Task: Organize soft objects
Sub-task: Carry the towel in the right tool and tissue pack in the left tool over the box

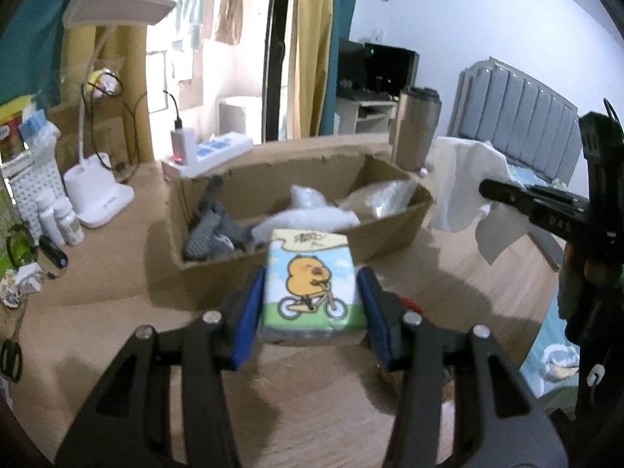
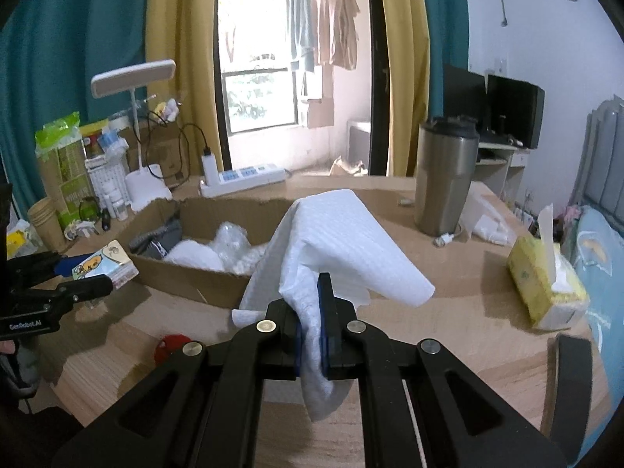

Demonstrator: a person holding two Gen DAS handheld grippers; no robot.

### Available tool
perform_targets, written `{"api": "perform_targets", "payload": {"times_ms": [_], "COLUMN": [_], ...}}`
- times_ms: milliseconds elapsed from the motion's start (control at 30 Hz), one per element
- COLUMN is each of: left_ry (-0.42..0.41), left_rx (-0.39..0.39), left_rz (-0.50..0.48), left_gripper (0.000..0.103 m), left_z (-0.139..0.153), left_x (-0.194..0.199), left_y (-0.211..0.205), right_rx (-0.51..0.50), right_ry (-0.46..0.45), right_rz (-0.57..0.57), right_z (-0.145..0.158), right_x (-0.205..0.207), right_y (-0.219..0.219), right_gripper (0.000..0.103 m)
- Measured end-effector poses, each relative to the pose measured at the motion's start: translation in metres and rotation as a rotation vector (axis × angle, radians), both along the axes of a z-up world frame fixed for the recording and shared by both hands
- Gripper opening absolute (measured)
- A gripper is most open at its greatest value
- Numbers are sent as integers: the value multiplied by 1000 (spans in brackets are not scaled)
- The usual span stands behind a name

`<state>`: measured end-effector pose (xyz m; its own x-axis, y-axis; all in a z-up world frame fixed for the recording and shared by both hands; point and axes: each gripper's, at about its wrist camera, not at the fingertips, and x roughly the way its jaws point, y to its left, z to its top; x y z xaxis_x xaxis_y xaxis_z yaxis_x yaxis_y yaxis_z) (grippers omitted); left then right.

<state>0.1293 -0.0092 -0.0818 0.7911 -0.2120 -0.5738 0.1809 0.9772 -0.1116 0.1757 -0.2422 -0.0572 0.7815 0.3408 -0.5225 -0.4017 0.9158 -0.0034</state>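
My left tool (image 1: 312, 296) clamps a tissue pack (image 1: 313, 280); my right tool (image 2: 311, 335) pinches a white cloth (image 2: 339, 241) above the bench (image 2: 468, 312).

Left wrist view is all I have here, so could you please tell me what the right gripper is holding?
Observer: The right gripper is shut on a white foam sheet, which drapes over its fingers.
Operator: Thank you. Is anything on the table to its right that I cannot see?
Observer: Yes, a yellow tissue box with a tissue sticking up.
Operator: And how does my tissue pack look from there?
Observer: The tissue pack sits clamped in the left gripper, held above the table just in front of the cardboard box.
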Motion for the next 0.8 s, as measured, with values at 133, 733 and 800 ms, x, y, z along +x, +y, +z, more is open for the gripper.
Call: {"api": "perform_targets", "payload": {"times_ms": [133,733,800], "left_ry": [-29,-140,-148], "left_rx": [-15,-20,-21], "left_rz": [18,69,80], "left_gripper": [49,49,49], "left_z": [11,37,37], "left_x": [-1,4,6], "left_y": [8,29,30], "right_rx": [11,33,39], "right_ry": [-31,-105,-105], "right_rz": [10,91,100], "right_z": [12,34,34], "right_x": [-2,6,9], "right_y": [1,28,31], "right_gripper": [8,8,8]}}
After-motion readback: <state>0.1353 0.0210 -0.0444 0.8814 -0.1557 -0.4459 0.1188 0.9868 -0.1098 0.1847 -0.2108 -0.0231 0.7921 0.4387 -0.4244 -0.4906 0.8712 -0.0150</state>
